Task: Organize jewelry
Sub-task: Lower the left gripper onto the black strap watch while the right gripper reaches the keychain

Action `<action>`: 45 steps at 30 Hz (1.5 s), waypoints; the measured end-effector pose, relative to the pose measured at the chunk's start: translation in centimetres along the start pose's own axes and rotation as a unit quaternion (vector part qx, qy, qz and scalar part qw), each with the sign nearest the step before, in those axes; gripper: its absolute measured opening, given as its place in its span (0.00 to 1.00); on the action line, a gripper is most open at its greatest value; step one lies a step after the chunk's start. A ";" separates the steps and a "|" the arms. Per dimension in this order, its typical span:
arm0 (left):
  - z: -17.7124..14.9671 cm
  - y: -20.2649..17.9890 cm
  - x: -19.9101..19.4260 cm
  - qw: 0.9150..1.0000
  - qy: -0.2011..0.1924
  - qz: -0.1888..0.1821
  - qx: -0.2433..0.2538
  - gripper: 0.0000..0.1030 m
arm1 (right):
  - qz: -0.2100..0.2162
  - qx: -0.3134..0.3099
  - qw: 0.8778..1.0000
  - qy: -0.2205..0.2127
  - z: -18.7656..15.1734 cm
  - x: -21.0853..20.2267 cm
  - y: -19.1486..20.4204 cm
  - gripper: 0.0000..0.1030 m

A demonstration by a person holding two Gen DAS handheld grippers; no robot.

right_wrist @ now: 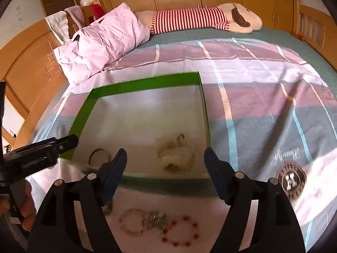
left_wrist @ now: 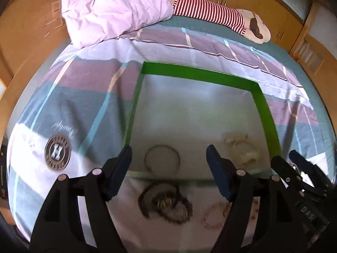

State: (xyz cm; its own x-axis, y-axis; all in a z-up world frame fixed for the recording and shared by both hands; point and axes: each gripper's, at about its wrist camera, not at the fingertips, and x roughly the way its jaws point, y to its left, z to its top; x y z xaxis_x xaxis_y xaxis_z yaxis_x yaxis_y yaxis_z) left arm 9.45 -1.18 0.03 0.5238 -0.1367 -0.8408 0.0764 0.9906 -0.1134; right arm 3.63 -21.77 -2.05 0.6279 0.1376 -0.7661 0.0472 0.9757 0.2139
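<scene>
Both the left gripper (left_wrist: 168, 158) and the right gripper (right_wrist: 165, 160) hang spread and empty over the near edge of a green-rimmed tray (left_wrist: 198, 71) on the bed. Inside lie a thin bangle (left_wrist: 162, 156) and a cream necklace (right_wrist: 177, 156); bead bracelets (right_wrist: 180, 233) rest on the bedspread (right_wrist: 252, 97) just outside.

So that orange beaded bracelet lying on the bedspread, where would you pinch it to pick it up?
The orange beaded bracelet lies flat as an open ring in front of the green box. I would probably come from above with the open right gripper, one finger inside the ring and one outside, and close across the beaded strand on the side away from the metal piece beside it.
</scene>
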 end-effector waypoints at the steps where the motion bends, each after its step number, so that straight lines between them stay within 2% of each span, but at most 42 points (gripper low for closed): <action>1: -0.4 0.2 -0.5 1.000 0.003 0.006 0.005 0.73 | 0.002 0.004 1.000 0.014 -0.7 -0.2 0.0 0.73; 2: -0.9 0.4 -0.7 1.000 0.010 0.018 0.013 0.73 | 0.002 0.005 0.999 0.032 -1.4 -0.1 0.1 0.72; 3: -1.5 0.7 -0.8 0.999 0.022 0.035 0.021 0.73 | 0.005 -0.001 0.999 0.052 -2.0 0.1 0.3 0.64; 5: -2.2 1.6 -0.8 0.999 0.034 0.034 0.016 0.73 | 0.009 -0.018 0.997 0.080 -3.0 0.5 1.0 0.53; 6: -2.8 2.2 -0.7 0.999 0.044 0.031 0.010 0.73 | 0.008 -0.025 0.996 0.087 -3.3 0.7 1.4 0.52; 11: -5.4 3.1 0.6 0.994 0.103 0.029 0.004 0.73 | -0.013 -0.062 0.993 0.102 -4.4 1.9 3.1 0.51; 15: -5.8 2.8 1.6 0.992 0.114 0.043 0.013 0.76 | -0.023 -0.072 0.989 0.128 -5.1 3.5 3.8 0.51; 19: -5.7 2.8 3.1 0.990 0.136 0.048 0.009 0.77 | -0.063 -0.101 0.982 0.144 -6.4 5.0 4.1 0.51; 20: -5.7 2.7 3.4 0.989 0.139 0.049 0.009 0.77 | -0.063 -0.103 0.982 0.146 -6.6 5.3 4.2 0.44; 21: -5.7 2.6 3.8 0.988 0.143 0.053 0.009 0.78 | -0.060 -0.103 0.982 0.148 -6.8 5.5 4.1 0.28; 26: -5.9 2.3 4.7 0.986 0.154 0.057 0.017 0.79 | -0.062 -0.115 0.983 0.133 -6.9 5.2 4.9 0.10; 31: -5.9 2.1 5.5 0.987 0.154 0.055 0.009 0.81 | -0.058 -0.115 0.985 0.118 -6.6 4.2 5.1 0.10; 35: -5.7 1.8 6.4 0.987 0.157 0.035 -0.001 0.82 | -0.054 -0.113 0.986 0.113 -6.2 4.0 4.8 0.10; 37: -5.9 1.6 6.7 0.987 0.158 0.037 0.007 0.77 | -0.052 -0.113 0.986 0.114 -6.1 3.9 4.7 0.10; 39: -6.1 1.4 7.0 0.986 0.164 0.027 0.009 0.55 | -0.052 -0.111 0.986 0.116 -6.1 4.0 4.7 0.10; 40: -6.2 1.4 7.0 0.985 0.171 0.015 0.005 0.49 | -0.052 -0.110 0.986 0.118 -6.1 4.1 4.6 0.10; 45: -6.5 0.9 7.1 0.985 0.172 0.018 0.012 0.38 | -0.054 -0.107 0.986 0.118 -6.1 3.6 4.0 0.10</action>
State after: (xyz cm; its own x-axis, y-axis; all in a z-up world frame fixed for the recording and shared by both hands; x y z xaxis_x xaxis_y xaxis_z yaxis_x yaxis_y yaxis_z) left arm 7.72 -1.27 -9.44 0.2083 -0.0875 -0.9741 0.0855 0.9938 -0.0710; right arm 1.34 -16.32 -7.69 0.4295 0.0424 -0.9021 -0.0767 0.9970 0.0103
